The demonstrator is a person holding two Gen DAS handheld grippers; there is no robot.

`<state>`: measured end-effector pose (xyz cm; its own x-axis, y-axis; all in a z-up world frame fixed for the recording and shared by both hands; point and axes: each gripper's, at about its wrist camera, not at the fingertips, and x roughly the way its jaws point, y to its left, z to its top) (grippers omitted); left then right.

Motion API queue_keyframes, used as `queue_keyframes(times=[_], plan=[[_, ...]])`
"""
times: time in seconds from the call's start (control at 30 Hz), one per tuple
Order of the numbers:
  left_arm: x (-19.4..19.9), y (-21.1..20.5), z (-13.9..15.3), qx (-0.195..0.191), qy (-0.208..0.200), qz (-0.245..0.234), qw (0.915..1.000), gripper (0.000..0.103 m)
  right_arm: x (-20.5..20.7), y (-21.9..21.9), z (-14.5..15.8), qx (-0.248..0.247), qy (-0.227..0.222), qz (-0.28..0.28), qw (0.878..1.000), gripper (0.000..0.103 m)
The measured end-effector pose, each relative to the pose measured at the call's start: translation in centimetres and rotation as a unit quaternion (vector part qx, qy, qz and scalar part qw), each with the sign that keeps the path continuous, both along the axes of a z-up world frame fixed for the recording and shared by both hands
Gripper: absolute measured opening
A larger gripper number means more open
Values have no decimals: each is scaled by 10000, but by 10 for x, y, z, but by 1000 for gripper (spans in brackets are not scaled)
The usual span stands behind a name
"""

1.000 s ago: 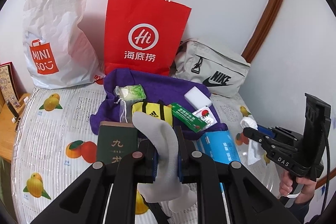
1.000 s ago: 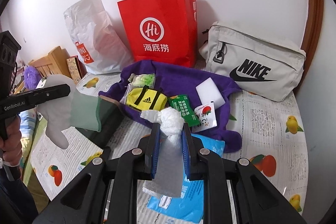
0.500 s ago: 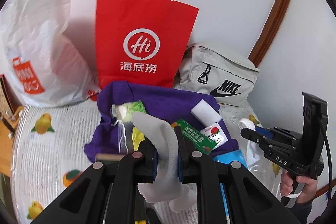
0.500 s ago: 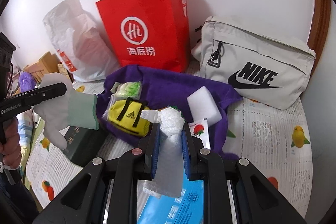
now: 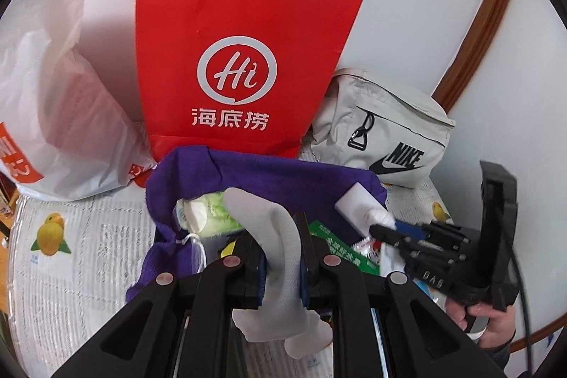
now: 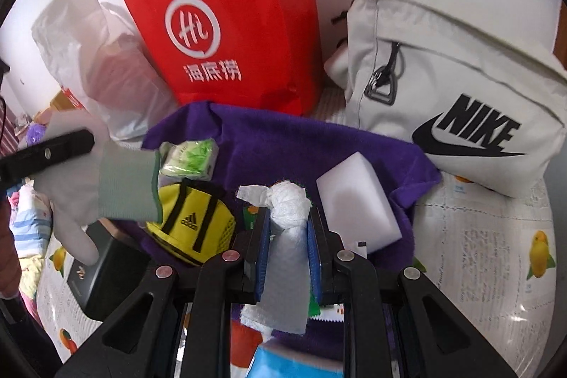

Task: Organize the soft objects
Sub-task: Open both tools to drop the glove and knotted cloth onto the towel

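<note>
Left gripper (image 5: 281, 257) jaws clamp a white glove (image 5: 280, 247); right gripper (image 6: 288, 247) jaws clamp a knotted white bag (image 6: 287, 225), apparently plastic. Both hang above the purple cloth (image 6: 283, 140). Risk: limp trailing ends may snag the yellow pouch (image 6: 193, 222)

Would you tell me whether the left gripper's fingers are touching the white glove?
Touching. The left wrist view shows the left gripper shut on the white glove, both pads pressed against its fabric with no gap.
</note>
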<state>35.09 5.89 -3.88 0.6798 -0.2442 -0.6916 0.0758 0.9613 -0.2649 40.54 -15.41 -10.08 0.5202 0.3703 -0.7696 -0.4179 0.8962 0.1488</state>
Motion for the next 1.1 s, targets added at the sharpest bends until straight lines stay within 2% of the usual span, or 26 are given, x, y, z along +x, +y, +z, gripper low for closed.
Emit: queue_keyframes(times=[0.1, 0.3, 0.4, 0.5, 0.67, 0.73, 0.8, 0.87, 0.9, 0.93, 1.0, 1.1], plan=[[15, -5, -4, -2, 1, -5, 10000, 14, 6, 0, -8, -100, 87, -45, 9999, 20], [49, -17, -17, -286, 121, -81, 9995, 14, 11, -6, -17, -201, 179, -112, 9996, 20], [62, -24, -29, -89, 250, -51, 9996, 14, 12, -7, -20, -206, 210, -111, 9995, 20], [73, -26, -46, 78, 550, 34, 9985, 14, 14, -7, -22, -236, 272, -76, 9993, 21], [74, -20, -58, 105, 752, 163, 9970, 14, 14, -6, -25, -251, 311, -62, 9992, 23], [71, -18, -56, 129, 714, 176, 9972, 19, 18, -4, -28, -255, 366, -50, 9990, 23], [72, -17, -56, 256, 788, 236, 9963, 34, 19, -4, -29, -232, 393, -75, 9989, 23], [72, -15, -57, 447, 804, 322, 9952, 44, 19, -4, -27, -237, 375, -44, 9990, 28], [72, -14, -57, 508, 815, 364, 9947, 52, 17, -4, -25, -255, 338, -22, 9991, 36], [71, -12, -56, 586, 827, 425, 9939, 54, 16, -5, -23, -277, 288, -32, 9992, 46], [68, -11, -53, 719, 818, 530, 9926, 54, 13, -6, -18, -328, 154, -78, 9993, 55], [61, -10, -47, 790, 836, 554, 9918, 61, 8, -7, -10, -296, 77, -98, 9995, 56]])
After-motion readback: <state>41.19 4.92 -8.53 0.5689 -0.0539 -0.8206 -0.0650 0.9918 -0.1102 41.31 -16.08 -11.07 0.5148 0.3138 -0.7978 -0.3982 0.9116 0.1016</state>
